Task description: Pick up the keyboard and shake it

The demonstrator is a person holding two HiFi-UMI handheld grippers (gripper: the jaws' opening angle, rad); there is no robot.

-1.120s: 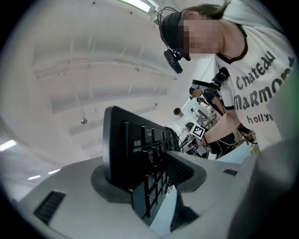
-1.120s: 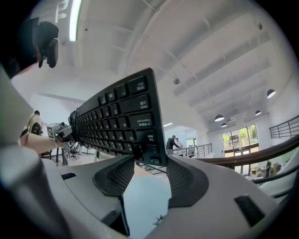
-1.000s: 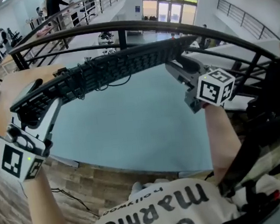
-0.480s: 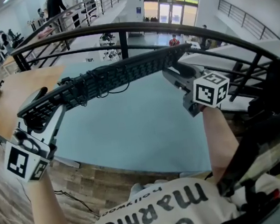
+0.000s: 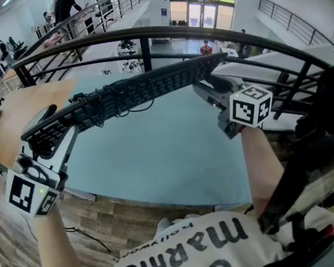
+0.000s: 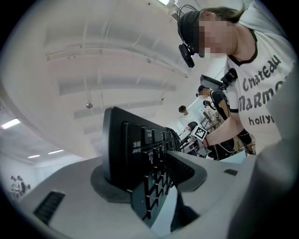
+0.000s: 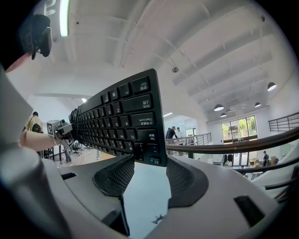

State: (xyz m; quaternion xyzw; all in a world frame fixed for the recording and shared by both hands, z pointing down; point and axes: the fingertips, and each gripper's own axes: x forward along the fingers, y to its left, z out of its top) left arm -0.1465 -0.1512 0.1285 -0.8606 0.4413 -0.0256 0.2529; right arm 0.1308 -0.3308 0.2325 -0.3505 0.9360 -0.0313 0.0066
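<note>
Black keyboard [image 5: 132,92] is off the pale blue table [image 5: 157,155], held in the air over it. Left gripper [image 5: 42,133] jaws are clamped on one end, right gripper [image 5: 208,85] jaws on the other.

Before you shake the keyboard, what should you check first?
1. Left claw clamped on one end of the keyboard: ok.
2. Right claw clamped on the other end: ok, though only near its tips.
3. Keyboard lifted off the blue table: ok.
4. Cord tucked away: not ok, a loop dangles underneath.
5. Enough room from the black railing behind: cannot tell.
</note>
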